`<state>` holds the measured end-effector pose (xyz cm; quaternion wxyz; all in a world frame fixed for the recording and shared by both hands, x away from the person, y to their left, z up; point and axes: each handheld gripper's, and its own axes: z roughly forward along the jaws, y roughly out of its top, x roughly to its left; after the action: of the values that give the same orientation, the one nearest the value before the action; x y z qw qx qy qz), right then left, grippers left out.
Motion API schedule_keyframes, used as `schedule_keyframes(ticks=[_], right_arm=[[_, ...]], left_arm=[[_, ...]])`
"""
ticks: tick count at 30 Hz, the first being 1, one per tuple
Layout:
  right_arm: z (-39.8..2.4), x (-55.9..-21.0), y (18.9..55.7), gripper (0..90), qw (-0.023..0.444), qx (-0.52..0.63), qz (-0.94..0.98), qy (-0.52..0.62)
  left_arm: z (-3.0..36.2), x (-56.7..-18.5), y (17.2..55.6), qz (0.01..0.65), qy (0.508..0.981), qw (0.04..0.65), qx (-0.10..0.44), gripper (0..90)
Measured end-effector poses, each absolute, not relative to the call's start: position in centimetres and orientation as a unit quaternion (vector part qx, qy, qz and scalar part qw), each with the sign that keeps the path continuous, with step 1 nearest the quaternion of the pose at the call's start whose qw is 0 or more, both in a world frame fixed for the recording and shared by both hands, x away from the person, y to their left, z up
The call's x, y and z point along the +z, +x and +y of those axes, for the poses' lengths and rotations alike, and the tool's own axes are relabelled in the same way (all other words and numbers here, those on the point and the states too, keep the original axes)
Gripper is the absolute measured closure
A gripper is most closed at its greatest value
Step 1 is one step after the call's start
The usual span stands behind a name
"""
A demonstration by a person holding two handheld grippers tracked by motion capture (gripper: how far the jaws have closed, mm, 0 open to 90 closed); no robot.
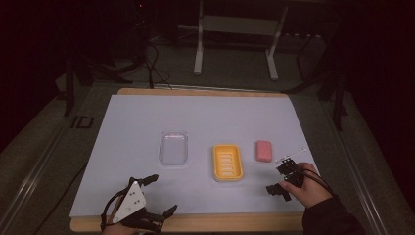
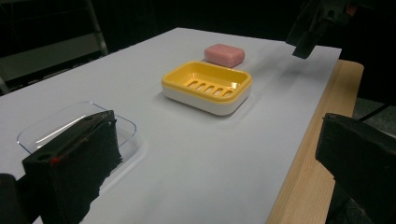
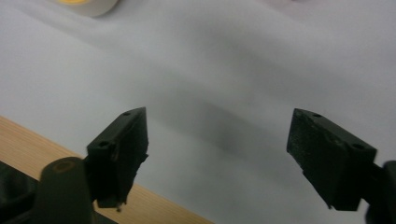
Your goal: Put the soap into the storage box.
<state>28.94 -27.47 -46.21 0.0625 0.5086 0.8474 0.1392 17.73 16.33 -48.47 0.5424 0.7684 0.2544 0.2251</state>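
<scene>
A pink soap bar (image 1: 264, 150) (image 2: 225, 54) lies on the white sheet, just right of a yellow slotted soap dish (image 1: 227, 162) (image 2: 208, 86). Left of the dish sits a clear plastic tray (image 1: 173, 148) (image 2: 51, 126). My left gripper (image 1: 161, 196) (image 2: 215, 158) is at the near left edge, open wide, with nothing between its jaws. My right gripper (image 1: 278, 179) (image 3: 224, 154) hovers open over bare sheet, near and to the right of the dish and in front of the soap. It also shows at the top right of the left gripper view (image 2: 313, 28).
The white sheet (image 1: 205, 117) covers a wooden table whose edge (image 1: 195, 223) (image 3: 28, 140) runs along the near side. A white frame stand (image 1: 235, 29) is on the dark floor beyond the table. A thin white stick (image 1: 291, 154) lies right of the soap.
</scene>
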Motion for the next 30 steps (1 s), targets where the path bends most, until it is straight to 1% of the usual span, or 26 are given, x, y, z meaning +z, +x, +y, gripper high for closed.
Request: schedule_keyframes(ticks=[3, 16, 18, 23, 26, 30], right_arm=[[-27.3, -46.0, 29.1, 13.6, 0.063, 0.140, 0.848, 0.508], [-26.3, -46.4, 29.7, 14.3, 0.029, 0.059, 0.871, 0.486], [-26.3, -46.4, 30.1, 20.0, 0.026, 0.051, 0.859, 0.508], [-26.5, -45.7, 31.0, 19.4, 0.009, 0.041, 0.823, 0.567], [-26.4, -45.2, 31.6, 19.4, -0.016, 0.039, 0.798, 0.602], [-26.2, -44.3, 32.6, 19.5, -0.001, 0.053, 0.780, 0.623]], left_arm=[[16.3, -48.5, 17.7, 0.254, 0.769, 0.542, 0.225, 0.3], [16.3, -48.5, 17.7, 0.254, 0.768, 0.543, 0.226, 0.3], [16.3, -48.5, 17.7, 0.254, 0.769, 0.542, 0.226, 0.3], [16.3, -48.5, 17.7, 0.254, 0.769, 0.542, 0.225, 0.3], [16.3, -48.5, 17.7, 0.253, 0.769, 0.542, 0.225, 0.3], [16.3, -48.5, 17.7, 0.253, 0.769, 0.542, 0.225, 0.3]])
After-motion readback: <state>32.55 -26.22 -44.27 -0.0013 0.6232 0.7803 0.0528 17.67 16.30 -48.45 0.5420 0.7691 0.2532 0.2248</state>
